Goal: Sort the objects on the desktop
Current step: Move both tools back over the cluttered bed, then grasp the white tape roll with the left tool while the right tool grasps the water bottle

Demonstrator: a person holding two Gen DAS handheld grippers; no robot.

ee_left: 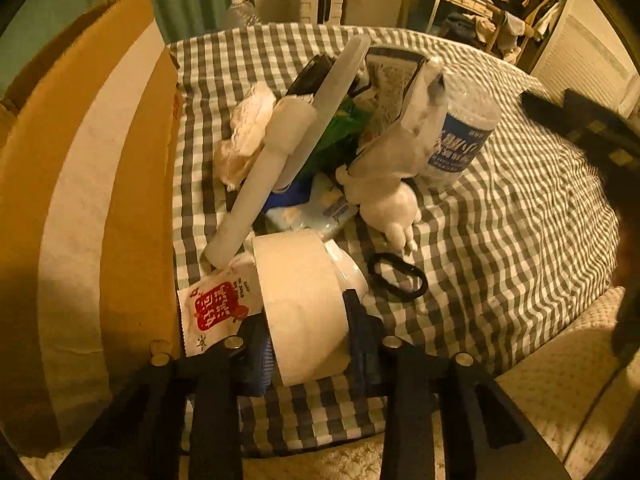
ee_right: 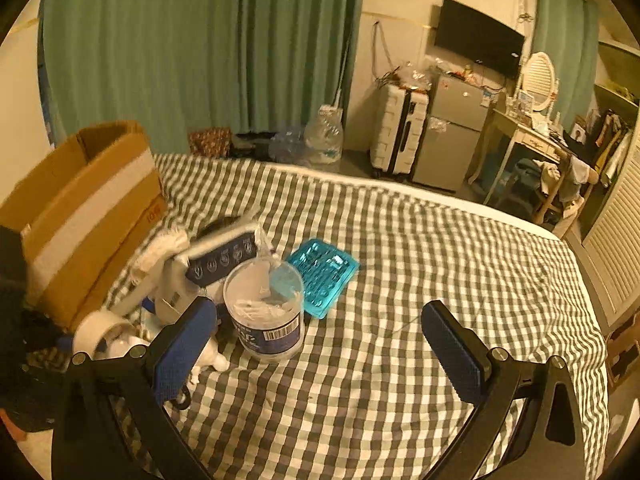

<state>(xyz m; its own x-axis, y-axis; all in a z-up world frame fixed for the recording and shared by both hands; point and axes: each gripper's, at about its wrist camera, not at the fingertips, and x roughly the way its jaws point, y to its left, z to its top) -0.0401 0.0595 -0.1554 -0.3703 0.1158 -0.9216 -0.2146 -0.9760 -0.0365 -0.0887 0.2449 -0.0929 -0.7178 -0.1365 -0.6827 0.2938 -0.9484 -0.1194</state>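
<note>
A cardboard box point(ee_left: 92, 184) with a pale tape stripe is parked along the left edge of the checked bedspread point(ee_left: 500, 240), and pretty much everything to be sorted is heaped right beside it. Nearest the box, a red-and-white sachet point(ee_left: 216, 314) is lying flat, with a long white tube point(ee_left: 256, 184) leaning over it and a crumpled tissue point(ee_left: 248, 132) behind. The tape roll point(ee_left: 300, 304) is standing on edge at the near edge of the bedspread, and the left gripper point(ee_left: 306, 344) is clamped onto it, blue pads pressed against both flat faces, so that one is clearly being held. A white cup-like thing is tucked just behind the roll and can't be made out properly. To the right, a black hair tie point(ee_left: 398, 276) is lying on the cloth, just below a white plush toy point(ee_left: 384, 184) that's propped against a clear tub point(ee_left: 460, 136) with a blue label. In the right wrist view, a teal plastic tray point(ee_right: 322, 276) is seen just beyond that tub, towards the middle of the bedspread. The right gripper point(ee_right: 320, 344) is spread wide with nothing between the pads, its left finger point(ee_right: 182, 344) overlapping the plush and the tub's side. The whole right half of the cloth is bare checks.
</note>
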